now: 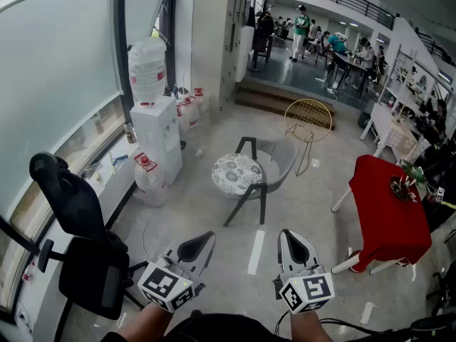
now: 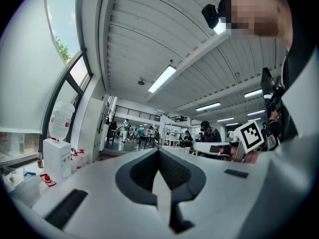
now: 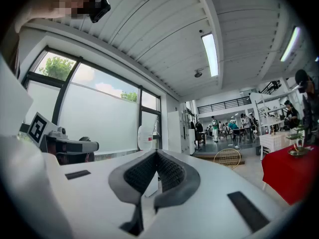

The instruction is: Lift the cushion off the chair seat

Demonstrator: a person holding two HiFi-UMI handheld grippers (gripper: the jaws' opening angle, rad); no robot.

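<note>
Left gripper (image 1: 205,239) and right gripper (image 1: 288,236), both level with jaws closed on nothing, well short of the round patterned cushion (image 1: 237,174), which lies flat on the grey chair (image 1: 279,157) seat straight ahead, seemingly slightly nearer the left gripper.

We see bright daylight flooding through the window (image 1: 57,70) at the head view's left; ceiling strip lights (image 3: 210,54) glare overhead. Both gripper views bulge, darkening at rounded edges, foreground soft.

Chair seat (image 1: 276,164) mostly under the cushion (image 1: 236,174); distant people (image 1: 302,26) too small for detail.
</note>
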